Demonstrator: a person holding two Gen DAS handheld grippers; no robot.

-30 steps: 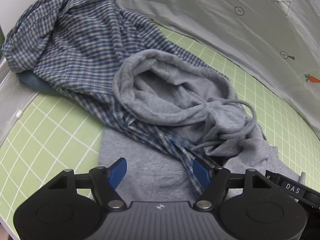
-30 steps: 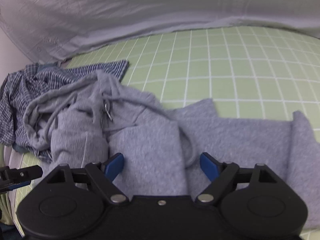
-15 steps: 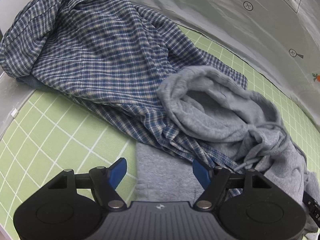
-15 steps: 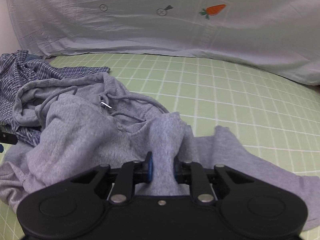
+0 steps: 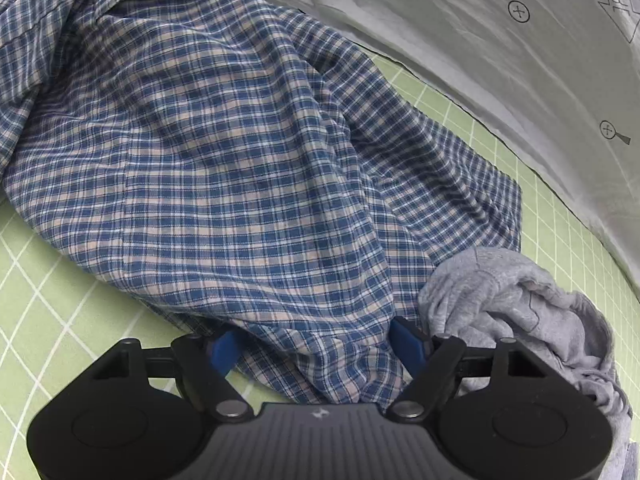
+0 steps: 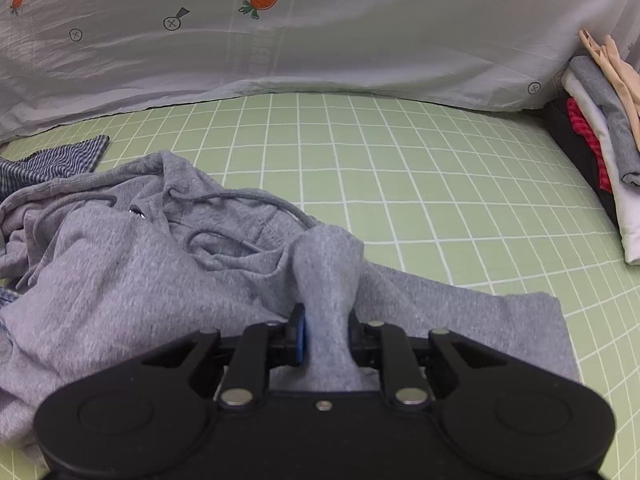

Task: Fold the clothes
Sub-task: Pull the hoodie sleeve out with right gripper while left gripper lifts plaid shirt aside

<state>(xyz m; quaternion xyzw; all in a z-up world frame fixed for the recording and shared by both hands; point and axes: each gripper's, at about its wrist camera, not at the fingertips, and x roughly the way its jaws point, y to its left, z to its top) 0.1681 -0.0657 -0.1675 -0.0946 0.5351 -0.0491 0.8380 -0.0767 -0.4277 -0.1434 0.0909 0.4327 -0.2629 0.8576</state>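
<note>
A grey hoodie (image 6: 132, 280) lies crumpled on the green grid mat (image 6: 400, 168), its drawstring loose on top. My right gripper (image 6: 324, 332) is shut on a raised fold of the grey hoodie. In the left wrist view a blue plaid shirt (image 5: 224, 152) lies bunched and fills most of the frame. My left gripper (image 5: 316, 350) is open, its blue pads either side of the plaid shirt's lower edge. A bunched part of the hoodie (image 5: 520, 304) shows at the right of that view.
A grey printed sheet (image 6: 320, 40) hangs behind the mat. A stack of folded clothes (image 6: 600, 140) stands at the mat's far right edge. A corner of the plaid shirt (image 6: 52, 160) lies left of the hoodie.
My right gripper shut on a fold of the grey hoodie and drew it up and to the right. My left gripper, still open, moved forward onto the plaid shirt's lower edge.
</note>
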